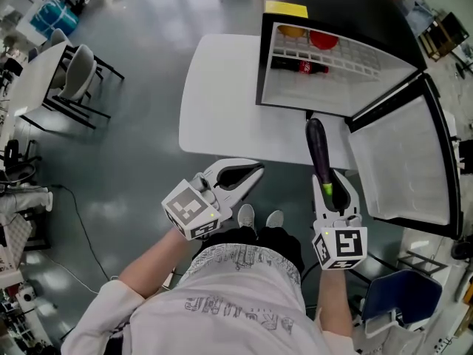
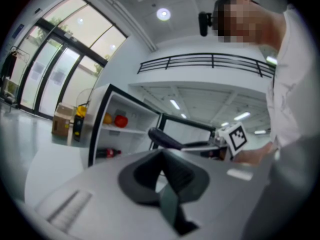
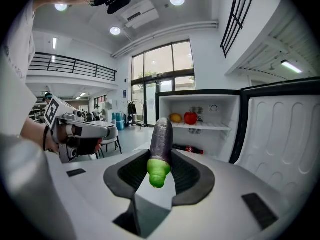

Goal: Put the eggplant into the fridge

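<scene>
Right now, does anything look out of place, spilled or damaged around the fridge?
Nothing spilled or damaged. One bottle lies on its side under the shelf in the fridge; the door stands open, and the eggplant is held lengthwise in the right gripper.

Both forearms reach forward: left gripper (image 1: 256,171) jaws together (nothing between them), right gripper (image 1: 332,181) clamped on the eggplant (image 1: 318,148).
</scene>
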`<act>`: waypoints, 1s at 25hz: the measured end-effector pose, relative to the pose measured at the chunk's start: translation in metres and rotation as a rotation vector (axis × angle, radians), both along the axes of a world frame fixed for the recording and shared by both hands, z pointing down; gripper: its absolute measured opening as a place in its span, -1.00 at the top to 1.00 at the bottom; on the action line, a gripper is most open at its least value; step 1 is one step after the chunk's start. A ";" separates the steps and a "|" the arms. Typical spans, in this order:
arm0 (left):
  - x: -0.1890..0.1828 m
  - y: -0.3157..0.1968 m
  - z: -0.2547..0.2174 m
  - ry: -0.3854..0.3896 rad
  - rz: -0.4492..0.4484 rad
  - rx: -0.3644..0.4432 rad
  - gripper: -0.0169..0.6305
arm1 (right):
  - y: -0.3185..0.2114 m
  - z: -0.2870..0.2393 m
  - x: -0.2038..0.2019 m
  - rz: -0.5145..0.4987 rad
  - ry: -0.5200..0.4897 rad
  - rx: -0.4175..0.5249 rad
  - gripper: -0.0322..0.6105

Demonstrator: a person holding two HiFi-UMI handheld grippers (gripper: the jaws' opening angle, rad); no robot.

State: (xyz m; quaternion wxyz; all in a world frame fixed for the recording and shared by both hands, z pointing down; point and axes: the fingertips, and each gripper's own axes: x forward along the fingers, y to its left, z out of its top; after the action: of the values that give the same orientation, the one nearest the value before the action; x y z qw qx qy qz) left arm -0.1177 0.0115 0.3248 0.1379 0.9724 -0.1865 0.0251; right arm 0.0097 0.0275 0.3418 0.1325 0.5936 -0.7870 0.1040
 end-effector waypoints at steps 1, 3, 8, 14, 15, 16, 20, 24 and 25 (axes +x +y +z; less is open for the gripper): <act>0.000 -0.002 0.000 0.001 0.002 0.000 0.93 | -0.002 0.000 0.001 0.005 0.000 0.000 0.48; 0.001 -0.006 -0.001 -0.001 0.008 0.004 0.93 | -0.006 0.000 0.004 0.014 -0.001 0.001 0.48; 0.004 -0.017 -0.002 -0.006 0.012 0.006 0.93 | -0.018 0.000 0.010 0.025 -0.004 0.004 0.48; 0.016 -0.033 0.000 -0.009 0.008 0.002 0.93 | -0.038 0.005 0.024 0.029 -0.012 0.003 0.48; 0.019 -0.035 0.000 -0.011 0.009 0.001 0.93 | -0.042 0.005 0.027 0.028 -0.013 0.003 0.48; 0.022 -0.038 0.000 -0.015 0.010 0.001 0.93 | -0.045 0.005 0.030 0.028 -0.013 0.003 0.48; 0.035 -0.052 0.001 -0.032 0.005 -0.001 0.93 | -0.060 0.009 0.043 0.024 -0.021 -0.002 0.48; 0.052 -0.066 0.005 -0.041 -0.001 -0.006 0.93 | -0.076 0.016 0.059 0.018 -0.028 -0.013 0.48; 0.056 -0.070 0.006 -0.045 -0.002 -0.007 0.93 | -0.080 0.019 0.063 0.017 -0.031 -0.017 0.48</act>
State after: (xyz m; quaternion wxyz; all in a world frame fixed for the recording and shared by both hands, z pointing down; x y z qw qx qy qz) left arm -0.0617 -0.0589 0.3312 0.1373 0.9709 -0.1905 0.0474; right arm 0.0730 -0.0523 0.3608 0.1246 0.5973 -0.7830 0.1208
